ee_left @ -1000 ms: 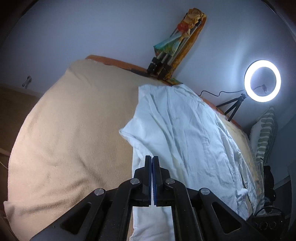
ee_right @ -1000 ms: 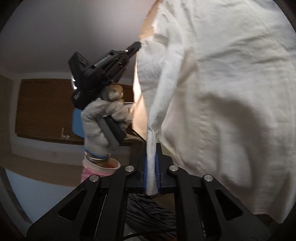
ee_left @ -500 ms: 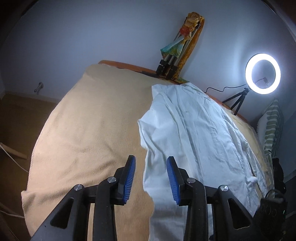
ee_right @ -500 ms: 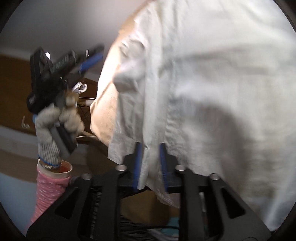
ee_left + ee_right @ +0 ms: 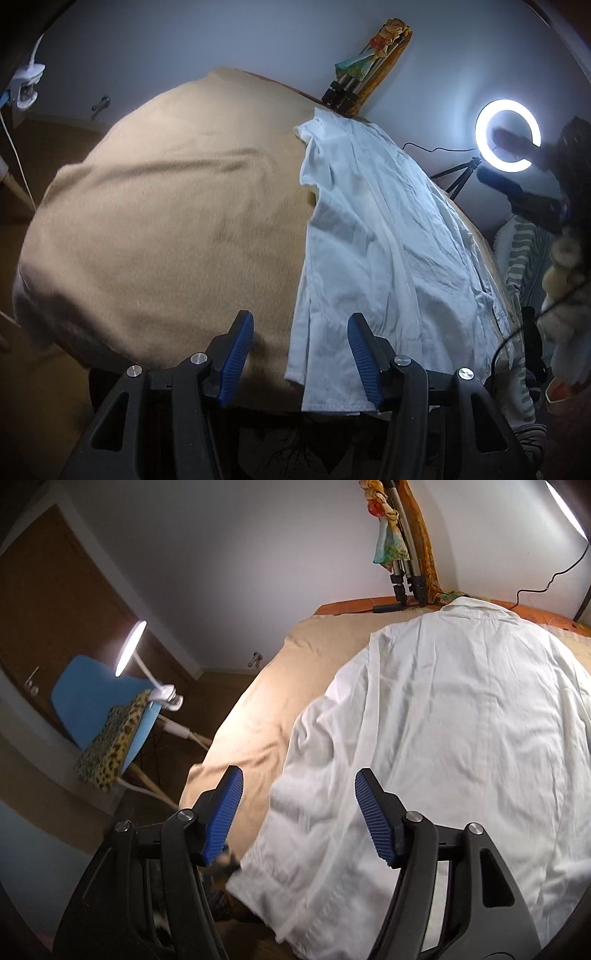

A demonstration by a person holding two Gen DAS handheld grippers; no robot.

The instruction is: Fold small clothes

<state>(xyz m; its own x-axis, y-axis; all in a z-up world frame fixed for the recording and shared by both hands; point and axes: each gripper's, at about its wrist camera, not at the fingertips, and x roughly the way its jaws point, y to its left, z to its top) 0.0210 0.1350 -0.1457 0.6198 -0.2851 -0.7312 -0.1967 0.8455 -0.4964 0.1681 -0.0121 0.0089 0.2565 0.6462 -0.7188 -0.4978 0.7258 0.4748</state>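
A white shirt [image 5: 388,236] lies spread lengthwise on a tan blanket [image 5: 166,229] over a table, collar at the far end, hem hanging over the near edge. My left gripper [image 5: 300,343] is open and empty just above the shirt's near left hem corner. In the right wrist view the shirt [image 5: 461,720] lies back-up with its left sleeve folded in. My right gripper [image 5: 297,805] is open and empty above the shirt's near left edge. The other hand and gripper [image 5: 535,206] show blurred at the right of the left wrist view.
A lit ring light on a tripod [image 5: 508,140] stands at the far right. Folded tripod legs with a colourful scarf [image 5: 399,546] lean on the back wall. A blue chair with a leopard cushion [image 5: 110,734] and a clip lamp [image 5: 129,646] stand left of the table.
Both grippers opened and let go of the shirt, which dropped flat onto the blanket. Both grippers pulled back toward the near edge.
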